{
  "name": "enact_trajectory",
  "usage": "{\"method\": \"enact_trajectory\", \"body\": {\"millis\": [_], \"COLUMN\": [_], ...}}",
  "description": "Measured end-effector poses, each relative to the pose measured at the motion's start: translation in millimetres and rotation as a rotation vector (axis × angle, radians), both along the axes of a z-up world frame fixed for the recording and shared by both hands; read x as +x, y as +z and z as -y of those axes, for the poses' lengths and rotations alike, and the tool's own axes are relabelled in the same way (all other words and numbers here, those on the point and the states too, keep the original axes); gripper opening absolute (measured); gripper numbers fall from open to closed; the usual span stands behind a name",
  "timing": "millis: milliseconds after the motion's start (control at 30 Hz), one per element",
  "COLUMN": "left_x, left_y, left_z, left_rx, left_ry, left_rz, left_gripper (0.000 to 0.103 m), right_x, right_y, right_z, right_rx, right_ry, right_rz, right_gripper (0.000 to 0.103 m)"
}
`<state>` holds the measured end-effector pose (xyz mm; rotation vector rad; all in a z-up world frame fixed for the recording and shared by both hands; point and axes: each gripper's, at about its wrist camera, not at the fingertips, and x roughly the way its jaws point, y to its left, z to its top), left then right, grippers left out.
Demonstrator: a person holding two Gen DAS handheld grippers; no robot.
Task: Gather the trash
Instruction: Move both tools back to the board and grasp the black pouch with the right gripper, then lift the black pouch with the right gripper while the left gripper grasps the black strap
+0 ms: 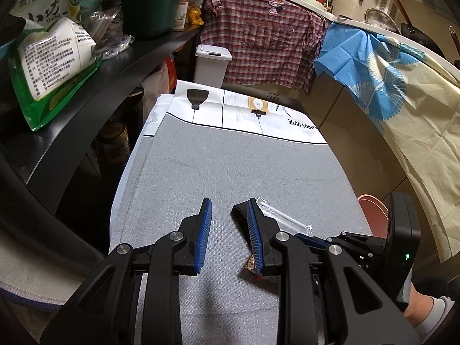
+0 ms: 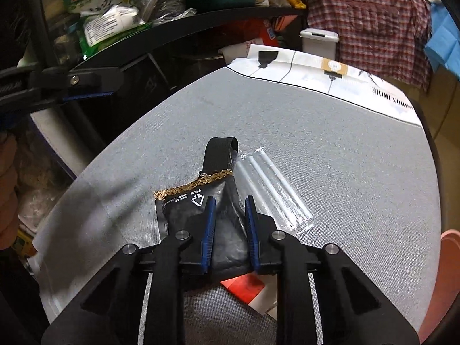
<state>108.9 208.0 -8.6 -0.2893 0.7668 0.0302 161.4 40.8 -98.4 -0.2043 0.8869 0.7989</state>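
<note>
A black snack wrapper with gold trim (image 2: 184,201) lies on the grey tablecloth (image 2: 316,132) in the right wrist view. My right gripper (image 2: 230,201) is shut on a raised fold of it, and the foil tents up between the blue pads. A clear plastic sleeve of thin tubes (image 2: 273,189) lies just right of the wrapper, also seen as the clear sleeve (image 1: 284,217). A red and white wrapper (image 2: 247,287) shows under the gripper. My left gripper (image 1: 229,204) hovers open over bare cloth, left of this trash, with nothing between its pads.
A black strap loop (image 2: 221,155) lies beyond the wrapper. A white lidded bin (image 1: 212,63) stands past the table's far end. A black shelf (image 1: 115,66) crowded with food bags runs along the left. A pink object (image 2: 448,273) sits off the right edge.
</note>
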Motion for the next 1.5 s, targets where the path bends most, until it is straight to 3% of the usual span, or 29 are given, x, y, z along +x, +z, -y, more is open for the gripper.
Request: {"method": "enact_trajectory", "body": {"millis": [100,167,200,300,333,400,500,533,900,967,1000,1033,1067,1367,1400,1500], "left_x": [1.4,0.4,0.3,-1.2,-1.3,-1.8,-2.0,-2.2,8.2,10.6,11.4,11.6,12.0,10.7,10.8,11.7], "left_y": [1.0,2.7,3.2,3.8,3.8,3.6,2.8,2.1,-9.8,-11.0,-10.9,-11.0,-11.2,-12.1,-12.4,-14.2], "left_z": [2.1,5.2,6.1,7.9,8.1,8.6,8.2,8.6,19.2,19.9,20.6,20.6,21.2,14.9,12.8,8.9], "left_rx": [-0.003,0.001,0.002,0.007,0.006,0.005,0.008,0.008,0.008,0.001,0.002,0.005,0.008,-0.003,-0.006,-0.012], "left_ry": [-0.003,-0.011,-0.013,-0.018,-0.017,-0.016,-0.018,-0.018,-0.027,-0.024,-0.024,-0.026,-0.029,-0.018,-0.015,-0.013], "left_rz": [0.002,0.008,0.009,0.012,0.011,0.010,0.010,0.009,-0.012,-0.017,-0.016,-0.016,-0.016,-0.014,-0.014,-0.015], "left_gripper": [0.025,0.025,0.025,0.025,0.025,0.025,0.025,0.025,0.025,0.025,0.025,0.025,0.025,0.025,0.025,0.025], "right_x": [1.9,4.2,4.9,6.4,6.5,4.7,2.5,2.1,-4.7,-2.5,-1.8,-2.3,-3.2,11.2,11.8,10.2], "right_y": [0.6,0.3,-1.8,-4.1,-3.9,-2.4,1.9,3.2,24.9,20.0,16.7,13.6,11.6,-9.6,-10.0,-8.0], "right_z": [2.8,3.9,3.2,4.5,3.8,2.6,4.4,6.4,30.0,28.2,26.0,23.7,21.3,4.0,2.7,0.1], "right_rx": [0.003,-0.002,-0.003,0.021,0.030,0.028,0.030,0.028,0.089,0.085,0.080,0.078,0.075,0.070,0.072,0.088], "right_ry": [-0.005,-0.014,-0.010,0.002,0.012,0.020,0.021,0.015,0.004,0.000,0.004,0.006,0.009,0.019,0.023,0.052], "right_rz": [-0.017,-0.027,-0.039,-0.068,-0.077,-0.070,-0.047,-0.036,-0.007,-0.046,-0.063,-0.066,-0.058,-0.135,-0.139,-0.142], "right_gripper": [0.026,0.053,0.054,0.049,0.041,0.034,0.013,0.000,0.000,0.010,0.019,0.044,0.053,0.052,0.051,0.033]}}
